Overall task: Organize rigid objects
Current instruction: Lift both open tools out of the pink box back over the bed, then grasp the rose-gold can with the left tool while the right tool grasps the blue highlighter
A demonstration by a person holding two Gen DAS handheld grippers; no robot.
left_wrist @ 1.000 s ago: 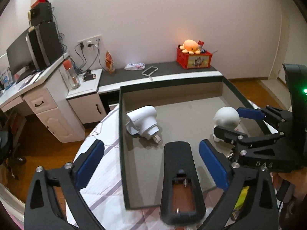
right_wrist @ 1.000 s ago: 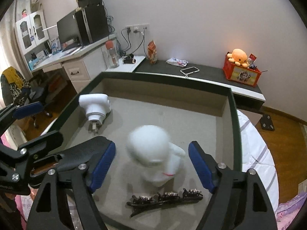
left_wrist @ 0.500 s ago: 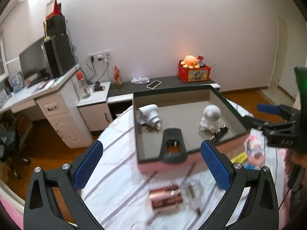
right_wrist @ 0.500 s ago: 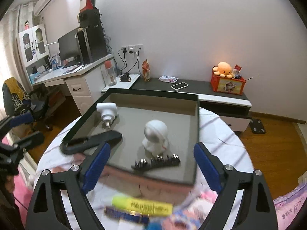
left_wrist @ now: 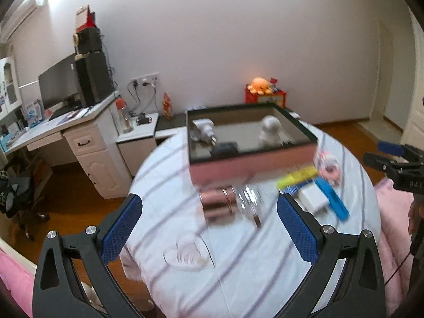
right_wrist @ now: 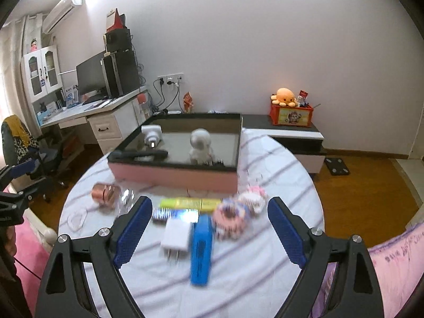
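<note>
Both tongs, left (left_wrist: 209, 218) and right (right_wrist: 209, 224), gaping wide and empty, pulled back above the surface (right_wrist: 246, 278) for a fresh pick. Already boxed (right_wrist: 175, 173): plug (right_wrist: 151, 134), figurine (right_wrist: 200, 145), remote (right_wrist: 144, 155). Waiting outside, just before the right tongs: charger (right_wrist: 176, 235) and blue bar (right_wrist: 201, 251), probably next.

free: bare striped cloth on the table (right_wrist: 265, 278) nearest the camera, in front of the box (right_wrist: 175, 177) | blocked: charger (right_wrist: 175, 238), blue bar (right_wrist: 202, 249), yellow bar (right_wrist: 190, 202), pink rings (right_wrist: 238, 212) crowd the box front | box walls bar level entry
</note>
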